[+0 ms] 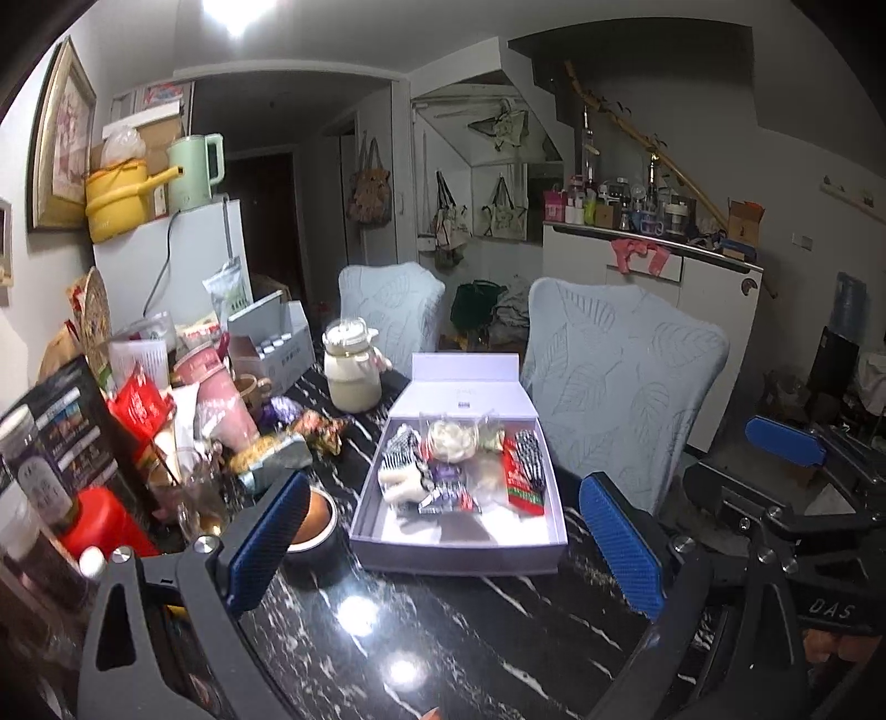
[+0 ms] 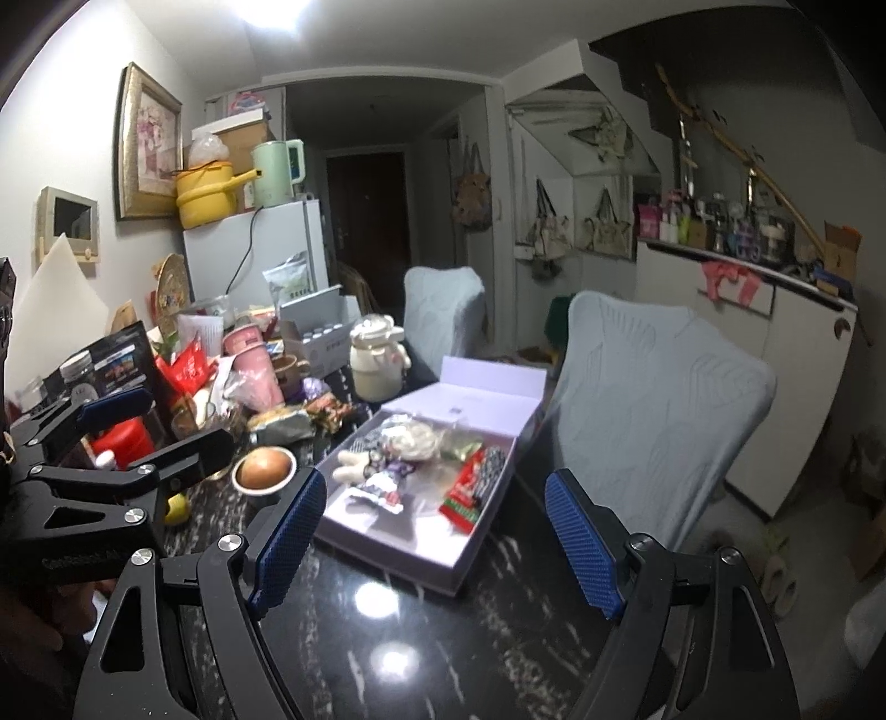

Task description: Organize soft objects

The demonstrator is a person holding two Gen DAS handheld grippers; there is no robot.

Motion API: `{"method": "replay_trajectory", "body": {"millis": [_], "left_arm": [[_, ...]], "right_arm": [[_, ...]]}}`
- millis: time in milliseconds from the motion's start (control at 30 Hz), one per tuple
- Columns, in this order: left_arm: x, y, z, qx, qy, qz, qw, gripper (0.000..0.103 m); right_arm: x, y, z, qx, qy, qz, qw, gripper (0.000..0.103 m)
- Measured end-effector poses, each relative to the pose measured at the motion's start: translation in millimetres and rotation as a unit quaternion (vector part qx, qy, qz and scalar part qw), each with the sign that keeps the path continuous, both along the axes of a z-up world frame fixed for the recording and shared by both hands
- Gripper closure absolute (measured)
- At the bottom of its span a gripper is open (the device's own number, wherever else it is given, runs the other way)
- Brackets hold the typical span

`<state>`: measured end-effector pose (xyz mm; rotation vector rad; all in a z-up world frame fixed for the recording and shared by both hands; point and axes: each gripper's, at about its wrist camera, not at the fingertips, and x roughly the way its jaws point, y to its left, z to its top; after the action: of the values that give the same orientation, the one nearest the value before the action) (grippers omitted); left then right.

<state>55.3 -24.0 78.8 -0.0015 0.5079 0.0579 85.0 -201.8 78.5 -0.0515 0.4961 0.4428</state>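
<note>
Both our claws, left claw (image 1: pixel 443 537) and right claw (image 2: pixel 437 534), hang spread and empty. The soft stuff sits in the white box (image 1: pixel 387 548) on the counter (image 1: pixel 443 637). The plush toy (image 1: pixel 400 481) is probably light and squishy; we'd pinch its middle.

We see both views lit by a bright ceiling light (image 1: pixel 239 11) overhead, blown out to white. Its glare repeats as round white spots on the glossy black marble table (image 1: pixel 443 637). The doorway (image 1: pixel 266 183) behind the table is dark. Straight lines bow toward black fisheye corners, and the right wrist view is softly blurred.
</note>
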Motion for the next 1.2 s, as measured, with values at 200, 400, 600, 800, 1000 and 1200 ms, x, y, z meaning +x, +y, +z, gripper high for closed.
{"method": "replay_trajectory", "body": {"millis": [200,400,600,800,1000,1200], "left_arm": [[-7.7,0.5,-19.0,-0.003,0.021,-0.013,0.9997,0.003],[-11.1,8.0,-36.0,-0.005,0.037,-0.019,0.9991,0.003],[-8.6,15.3,-45.7,-0.01,0.045,-0.024,0.9986,0.003],[-5.6,19.1,-49.8,-0.007,0.049,-0.028,0.9984,0.003],[-4.5,24.4,-48.9,-0.013,0.049,-0.025,0.9984,0.003],[-3.4,26.8,-50.1,-0.017,0.058,-0.028,0.9977,0.003]], "right_arm": [[-12.4,1.5,-16.1,0.0,0.022,-0.007,1.0,0.021],[-20.4,4.8,-32.4,-0.008,0.038,-0.015,0.999,0.021],[-24.9,7.7,-43.4,-0.01,0.045,-0.02,0.999,0.021],[-26.7,13.9,-48.2,-0.01,0.046,-0.025,0.999,0.021],[-26.4,17.6,-50.2,-0.015,0.049,-0.031,0.998,0.021],[-27.1,19.9,-50.8,-0.018,0.05,-0.039,0.998,0.021]]}}
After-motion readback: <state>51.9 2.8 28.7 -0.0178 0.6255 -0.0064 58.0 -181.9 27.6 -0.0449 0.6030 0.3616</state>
